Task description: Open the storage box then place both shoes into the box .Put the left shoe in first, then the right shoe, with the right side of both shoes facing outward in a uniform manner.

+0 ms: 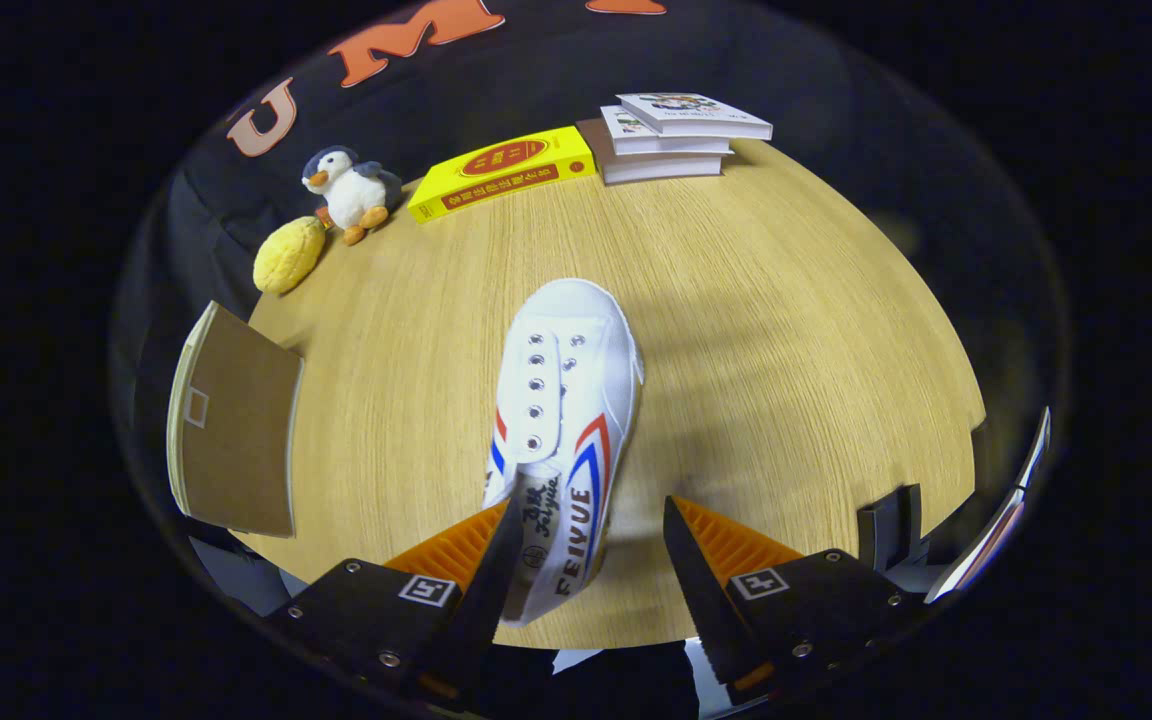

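Note:
A white canvas shoe (566,400) with red and blue side stripes lies on the wooden table (786,350), toe pointing away from me. Its heel end sits between the fingers of my gripper (591,503), which is open. The left fingertip (506,530) overlaps the shoe's tongue and opening. The right fingertip (681,540) stands apart from the shoe's striped side, with a gap of table showing. A brown flat-sided box (236,430) with a pale edge stands at the table's left edge, left of the fingers. I cannot tell whether it is open.
Along the far edge of the table sit a penguin plush (351,190), a yellow lumpy soft toy (288,255), a yellow book (501,172) and a stack of books (676,135). A dark bracket (891,525) and a shiny flat strip (1001,525) stand at the near right edge.

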Motion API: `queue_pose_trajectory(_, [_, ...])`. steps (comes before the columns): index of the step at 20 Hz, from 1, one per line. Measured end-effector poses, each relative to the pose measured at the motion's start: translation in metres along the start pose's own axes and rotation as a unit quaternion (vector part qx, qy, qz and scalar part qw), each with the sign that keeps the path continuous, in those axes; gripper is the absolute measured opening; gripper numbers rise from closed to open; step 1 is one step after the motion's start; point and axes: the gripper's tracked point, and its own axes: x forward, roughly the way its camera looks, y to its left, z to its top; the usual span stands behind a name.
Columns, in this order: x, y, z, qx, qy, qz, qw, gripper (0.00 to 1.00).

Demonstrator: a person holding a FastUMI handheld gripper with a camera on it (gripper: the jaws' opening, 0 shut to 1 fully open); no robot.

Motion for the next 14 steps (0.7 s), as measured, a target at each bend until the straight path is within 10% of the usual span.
queue_pose_trajectory(8, [0.025, 0.011, 0.003, 0.005, 0.014, 0.072, 0.997, 0.74])
queue_pose_trajectory(14, [0.024, 0.012, 0.005, 0.095, 0.018, 0.093, 0.991, 0.24])
